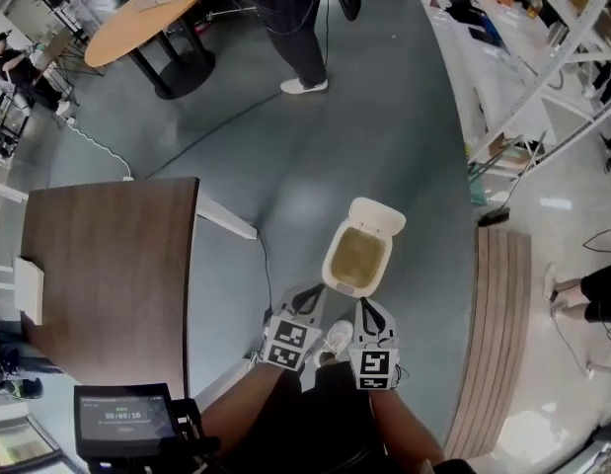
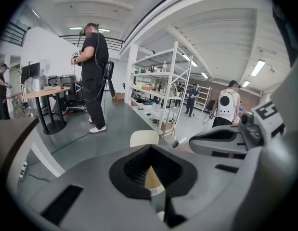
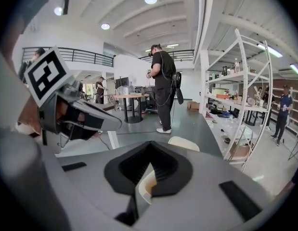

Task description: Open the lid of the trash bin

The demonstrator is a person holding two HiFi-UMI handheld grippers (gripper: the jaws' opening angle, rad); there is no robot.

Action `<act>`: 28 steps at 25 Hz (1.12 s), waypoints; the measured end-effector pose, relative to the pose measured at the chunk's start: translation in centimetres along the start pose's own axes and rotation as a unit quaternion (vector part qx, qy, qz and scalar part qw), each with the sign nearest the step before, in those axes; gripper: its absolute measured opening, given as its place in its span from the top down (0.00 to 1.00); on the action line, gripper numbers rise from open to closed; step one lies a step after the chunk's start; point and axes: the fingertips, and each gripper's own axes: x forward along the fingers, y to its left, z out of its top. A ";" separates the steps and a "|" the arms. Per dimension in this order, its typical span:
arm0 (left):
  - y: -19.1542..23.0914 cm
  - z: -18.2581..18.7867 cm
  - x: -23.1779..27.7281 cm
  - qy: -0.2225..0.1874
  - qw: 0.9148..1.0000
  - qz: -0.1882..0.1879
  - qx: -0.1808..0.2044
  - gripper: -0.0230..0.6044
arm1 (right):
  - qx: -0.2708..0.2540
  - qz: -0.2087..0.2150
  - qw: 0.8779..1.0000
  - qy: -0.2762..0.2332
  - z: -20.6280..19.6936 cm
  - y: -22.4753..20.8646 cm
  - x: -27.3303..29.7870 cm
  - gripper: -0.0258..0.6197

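A cream trash bin (image 1: 331,261) stands on the grey floor with its lid (image 1: 377,217) tipped up and back, so the brownish liner inside shows. Both grippers hang side by side just at its near rim. My left gripper (image 1: 310,294) has its jaws together with nothing between them, and so does my right gripper (image 1: 366,309). In the left gripper view the raised lid (image 2: 144,137) shows above the joined jaws of the left gripper (image 2: 149,150). The right gripper view shows the lid (image 3: 183,143) and a bit of bin rim (image 3: 145,186) past the right gripper (image 3: 149,146).
A dark brown table (image 1: 108,265) stands to the left, a slatted wooden bench (image 1: 497,334) to the right. White shelving (image 1: 522,47) lines the far right. A person (image 1: 290,28) stands beyond the bin near a round table (image 1: 147,13). A cable (image 1: 187,146) crosses the floor.
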 end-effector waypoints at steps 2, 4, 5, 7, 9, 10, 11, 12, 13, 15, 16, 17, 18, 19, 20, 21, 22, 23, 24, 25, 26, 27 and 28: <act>-0.1 1.5 -2.6 -0.012 1.000 0.007 0.010 0.96 | 0.006 0.004 1.000 -0.010 2.5 0.7 -1.0 0.96; 0.1 2.8 -5.7 -0.025 0.999 0.017 0.022 0.96 | 0.005 0.012 1.000 -0.024 5.6 2.2 -2.2 0.96; 0.4 3.3 -7.0 -0.031 0.999 0.020 0.023 0.96 | 0.003 0.015 0.999 -0.031 6.9 3.1 -2.7 0.96; 1.0 3.7 -9.1 -0.038 0.999 0.020 0.017 0.96 | -0.002 0.014 0.999 -0.041 8.5 4.7 -3.5 0.96; 1.3 3.8 -11.1 -0.040 0.999 0.011 0.012 0.96 | -0.002 0.000 0.999 -0.045 9.4 6.1 -4.6 0.96; 1.4 4.0 -12.2 -0.044 0.999 0.006 0.012 0.96 | 0.000 -0.008 0.999 -0.045 9.6 6.8 -5.3 0.96; 1.4 4.3 -13.5 -0.050 0.999 0.002 0.013 0.96 | 0.003 -0.015 0.999 -0.044 9.8 7.6 -6.0 0.96; 1.4 4.4 -14.7 -0.057 0.998 -0.003 0.015 0.96 | 0.004 -0.023 0.999 -0.042 9.8 8.4 -6.8 0.96; 1.5 4.6 -15.9 -0.065 0.998 -0.007 0.018 0.96 | 0.005 -0.031 0.999 -0.040 9.9 9.2 -7.5 0.96; 1.9 5.1 -18.1 -0.081 0.996 -0.011 0.026 0.96 | 0.007 -0.045 0.998 -0.038 10.1 10.9 -8.4 0.96; 2.2 5.1 -19.2 -0.087 0.996 -0.012 0.027 0.96 | 0.010 -0.052 0.998 -0.038 10.2 11.8 -8.8 0.96; 2.4 4.9 -20.1 -0.092 0.995 -0.013 0.027 0.96 | 0.013 -0.059 0.997 -0.039 10.3 12.6 -9.1 0.96; 2.5 4.7 -21.0 -0.096 0.995 -0.015 0.027 0.96 | 0.015 -0.066 0.997 -0.043 10.4 13.3 -9.5 0.96; 2.3 4.4 -21.8 -0.100 0.994 -0.018 0.027 0.96 | 0.015 -0.073 0.996 -0.051 10.8 14.0 -10.2 0.96; 1.9 4.3 -22.5 -0.102 0.994 -0.022 0.028 0.96 | 0.011 -0.080 0.995 -0.063 11.5 14.5 -11.1 0.96; 1.5 4.2 -23.2 -0.105 0.994 -0.025 0.028 0.96 | 0.005 -0.087 0.993 -0.075 12.2 14.8 -12.0 0.96; 1.1 4.4 -23.7 -0.109 0.993 -0.027 0.028 0.96 | -0.002 -0.092 0.992 -0.087 13.0 14.8 -12.9 0.96; 0.6 4.7 -24.1 -0.114 0.993 -0.028 0.027 0.96 | -0.005 -0.097 0.991 -0.096 13.6 14.5 -13.7 0.96; 0.1 5.1 -24.4 -0.120 0.992 -0.030 0.027 0.96 | -0.006 -0.102 0.990 -0.102 14.2 14.1 -14.3 0.96; -0.3 5.4 -24.8 -0.125 0.991 -0.032 0.028 0.96 | -0.004 -0.105 0.989 -0.107 14.5 13.7 -14.8 0.96; -0.4 5.4 -25.2 -0.129 0.991 -0.033 0.031 0.96 | -0.001 -0.107 0.988 -0.109 14.6 13.7 -15.1 0.96; -0.3 5.2 -25.9 -0.130 0.991 -0.031 0.033 0.96 | 0.000 -0.106 0.988 -0.110 14.6 14.1 -15.4 0.96; -0.1 4.8 -26.5 -0.131 0.991 -0.025 0.032 0.96 | -0.002 -0.104 0.988 -0.113 14.7 14.7 -15.8 0.96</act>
